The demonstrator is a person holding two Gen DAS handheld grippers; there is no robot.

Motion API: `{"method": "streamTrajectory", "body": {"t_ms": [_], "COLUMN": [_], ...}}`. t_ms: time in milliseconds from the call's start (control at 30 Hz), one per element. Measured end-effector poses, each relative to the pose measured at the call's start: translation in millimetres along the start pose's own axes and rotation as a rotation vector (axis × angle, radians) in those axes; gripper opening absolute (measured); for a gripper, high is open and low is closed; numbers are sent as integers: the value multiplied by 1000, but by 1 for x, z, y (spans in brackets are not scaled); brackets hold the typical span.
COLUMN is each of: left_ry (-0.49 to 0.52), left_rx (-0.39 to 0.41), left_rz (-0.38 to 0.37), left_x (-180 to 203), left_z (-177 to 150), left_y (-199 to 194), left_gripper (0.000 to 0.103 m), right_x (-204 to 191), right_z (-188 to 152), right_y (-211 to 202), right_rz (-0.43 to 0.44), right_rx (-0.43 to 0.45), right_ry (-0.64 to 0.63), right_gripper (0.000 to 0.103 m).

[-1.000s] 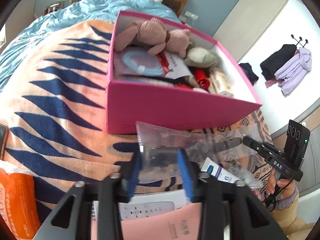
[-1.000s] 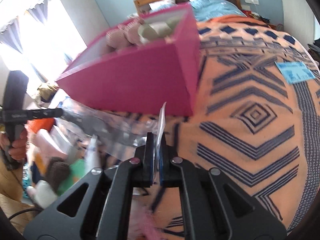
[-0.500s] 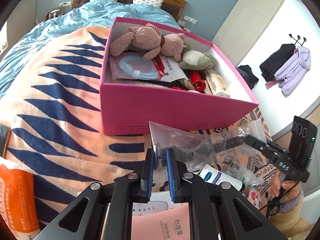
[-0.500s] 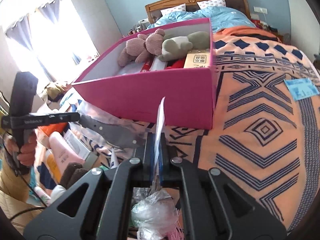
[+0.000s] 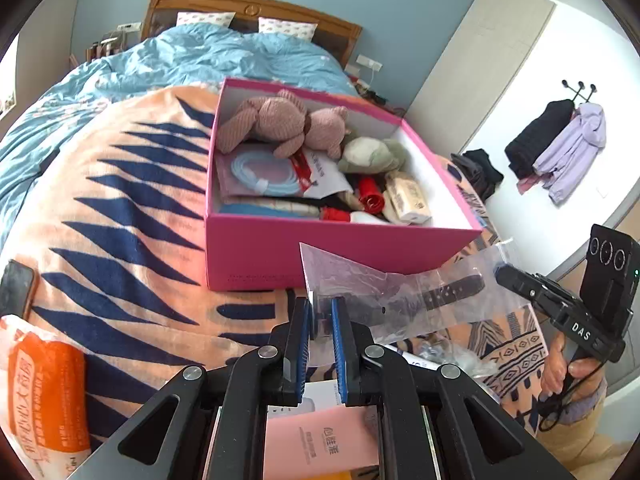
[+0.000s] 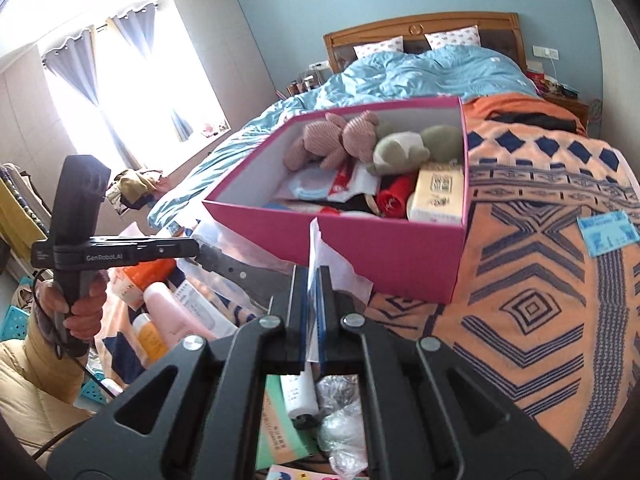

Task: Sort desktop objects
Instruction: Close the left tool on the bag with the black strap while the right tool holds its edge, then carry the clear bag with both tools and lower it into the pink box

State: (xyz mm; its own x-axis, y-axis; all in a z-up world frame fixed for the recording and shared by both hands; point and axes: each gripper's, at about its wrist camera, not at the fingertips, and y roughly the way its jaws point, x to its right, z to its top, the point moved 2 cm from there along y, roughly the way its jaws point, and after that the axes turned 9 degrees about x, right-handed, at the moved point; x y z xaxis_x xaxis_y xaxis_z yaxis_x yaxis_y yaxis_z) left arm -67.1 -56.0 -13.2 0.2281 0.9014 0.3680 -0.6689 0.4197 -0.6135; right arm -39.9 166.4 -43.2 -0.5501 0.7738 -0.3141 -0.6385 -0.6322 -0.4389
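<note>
A clear plastic bag [image 5: 384, 284] with something dark inside is stretched between my two grippers, lifted just in front of the pink box [image 5: 320, 252]. My left gripper [image 5: 320, 312] is shut on the bag's left end. My right gripper [image 6: 313, 280] is shut on the bag's other end [image 6: 320, 248]. The open pink box [image 6: 400, 256] sits on the orange and navy blanket and holds a brown plush bear [image 5: 280, 124], a green plush [image 5: 372, 154], a blue cable pack, red items and a tissue pack [image 6: 436, 196].
Loose items lie on the blanket near me: an orange packet [image 5: 44, 384], a pink booklet [image 5: 324, 440], a pink tube [image 6: 176, 316], crumpled plastic [image 6: 344, 428] and a blue card [image 6: 608, 234]. A dark phone [image 5: 16, 288] lies at the left. The blue duvet lies beyond the box.
My left gripper closed on the bag's left end. Both grippers rose with the bag, so the box now appears lower and its contents show more.
</note>
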Motion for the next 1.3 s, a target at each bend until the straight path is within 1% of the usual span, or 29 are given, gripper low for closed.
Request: {"method": "streamTrajectory", "body": {"t_ms": [233,433,867,1300], "left_ry": [11,20,27,22], "left_rx": [57,99,146,169], "left_rz": [-4,-8,-2,5], "left_x": [4,8,11,8], "left_z": [11,20,34,48], "left_y": [-25,-38,-49,-49], "left_gripper": [10,10,10,10], "right_x": [-14,-25,-35,-42], "right_z": [21,34,54,74], "right_y": [-13,-21,-22,-16], "right_rz": [29,39,54,78], "right_rx": [41,68,92,112], "right_ry": [-31,-68,-107,-128], "right_gripper": [5,5,5,5]}}
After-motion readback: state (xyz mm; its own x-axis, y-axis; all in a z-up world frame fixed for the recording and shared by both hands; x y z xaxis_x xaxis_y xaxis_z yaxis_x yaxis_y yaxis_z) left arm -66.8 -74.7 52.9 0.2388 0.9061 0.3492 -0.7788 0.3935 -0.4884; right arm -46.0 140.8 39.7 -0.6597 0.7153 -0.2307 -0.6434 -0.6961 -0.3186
